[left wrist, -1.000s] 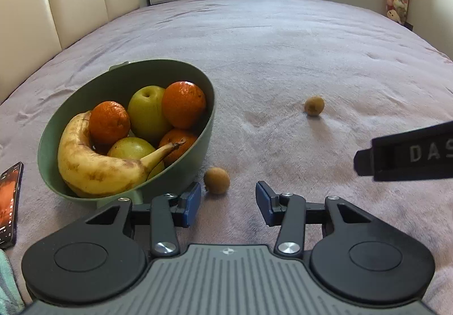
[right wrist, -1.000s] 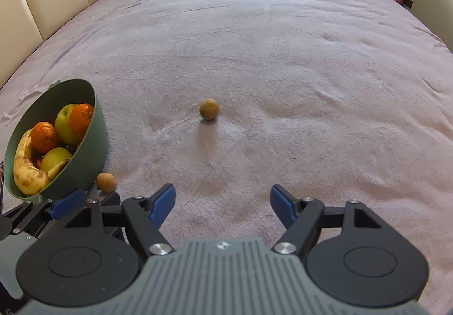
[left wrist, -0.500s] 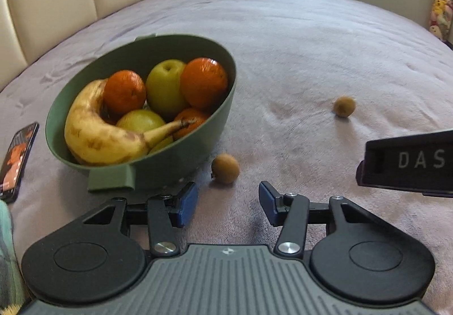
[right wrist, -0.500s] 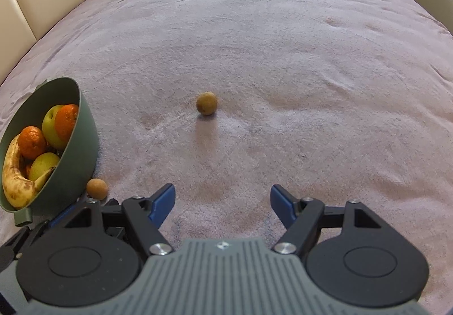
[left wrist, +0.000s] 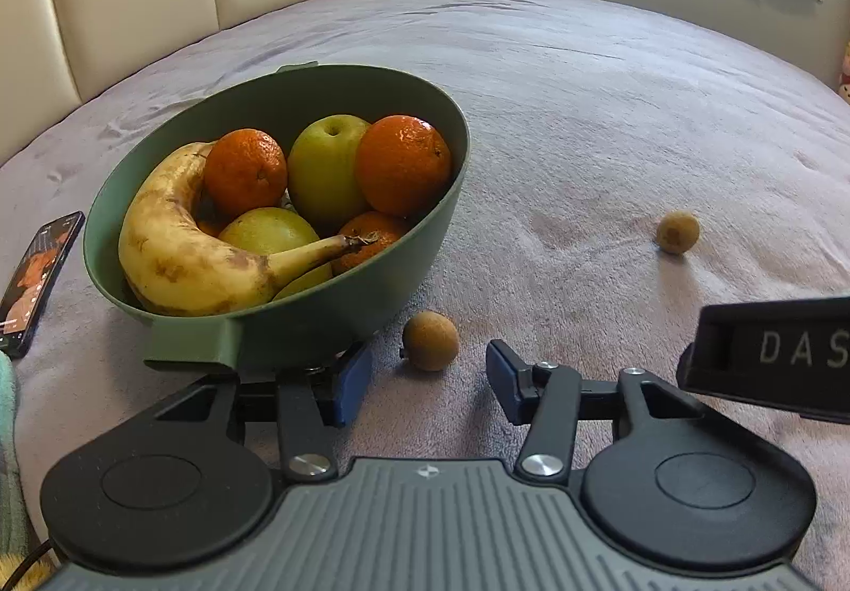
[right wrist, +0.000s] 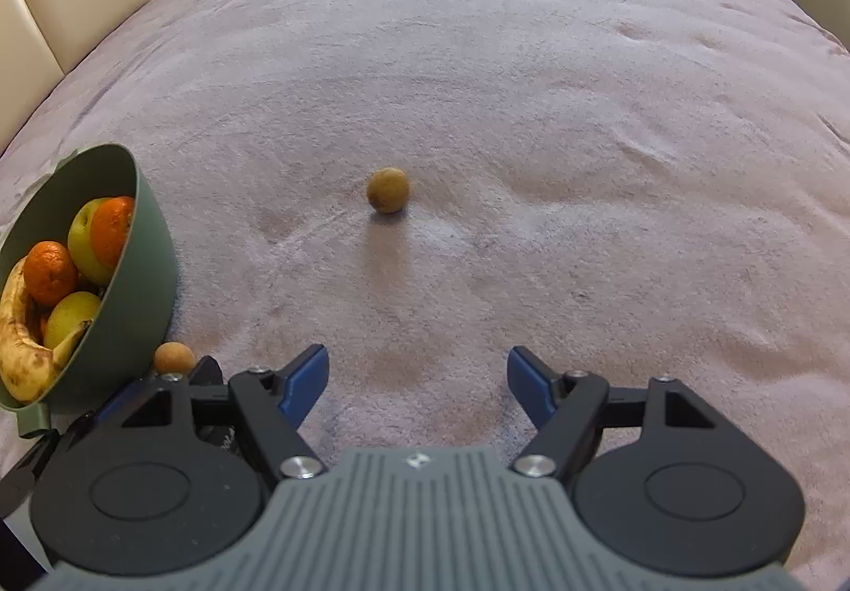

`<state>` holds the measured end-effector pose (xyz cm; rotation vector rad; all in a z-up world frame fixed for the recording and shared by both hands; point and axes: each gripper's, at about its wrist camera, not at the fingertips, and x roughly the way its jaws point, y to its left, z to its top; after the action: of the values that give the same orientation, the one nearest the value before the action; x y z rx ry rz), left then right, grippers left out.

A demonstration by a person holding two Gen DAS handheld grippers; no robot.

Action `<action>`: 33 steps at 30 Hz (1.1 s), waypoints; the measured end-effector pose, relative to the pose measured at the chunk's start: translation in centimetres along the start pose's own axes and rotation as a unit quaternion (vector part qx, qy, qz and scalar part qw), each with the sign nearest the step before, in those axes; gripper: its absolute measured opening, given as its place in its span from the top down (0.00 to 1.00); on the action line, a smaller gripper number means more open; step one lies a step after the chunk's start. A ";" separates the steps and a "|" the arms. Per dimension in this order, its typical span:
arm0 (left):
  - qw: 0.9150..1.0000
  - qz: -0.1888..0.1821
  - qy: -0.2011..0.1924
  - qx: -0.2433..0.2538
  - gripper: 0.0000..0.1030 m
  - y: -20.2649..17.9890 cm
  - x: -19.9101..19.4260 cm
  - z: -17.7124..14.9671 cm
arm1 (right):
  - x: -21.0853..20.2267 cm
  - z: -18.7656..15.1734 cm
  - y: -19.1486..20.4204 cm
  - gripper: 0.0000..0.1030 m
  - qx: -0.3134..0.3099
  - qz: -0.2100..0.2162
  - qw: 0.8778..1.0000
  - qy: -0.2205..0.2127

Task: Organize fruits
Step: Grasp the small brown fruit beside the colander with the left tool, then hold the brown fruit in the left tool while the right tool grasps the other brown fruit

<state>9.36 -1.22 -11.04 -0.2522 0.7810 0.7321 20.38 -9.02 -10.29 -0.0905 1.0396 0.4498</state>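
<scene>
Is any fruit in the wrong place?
Yes. Two small brown fruits lie loose on the bed cover: one right beside the green bowl, another farther out alone. All the other fruit sits in the bowl.

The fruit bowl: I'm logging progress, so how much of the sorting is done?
Done: the green bowl already holds a banana, oranges and apples. In hand: nothing; the left gripper is open just short of the near small brown fruit. Left: that fruit and the far one, ahead of the open right gripper.
</scene>
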 end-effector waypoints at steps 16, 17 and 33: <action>0.999 -0.026 -0.012 0.019 0.75 0.0 0.8 -0.3 | 1.2 0.8 -0.3 0.32 0.002 0.017 1.000 -0.026; 0.999 -0.030 -0.014 0.021 0.75 -0.1 0.8 -0.2 | 1.2 0.9 -0.2 0.34 -0.003 0.017 0.999 -0.031; 0.985 -0.130 0.002 0.116 0.75 -1.7 0.5 1.9 | 2.1 2.6 1.3 0.57 -0.101 0.016 0.992 -0.074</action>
<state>11.88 -1.31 -10.18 -0.1401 0.8112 0.3903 22.83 -6.42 -10.51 -0.2186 0.8490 0.5822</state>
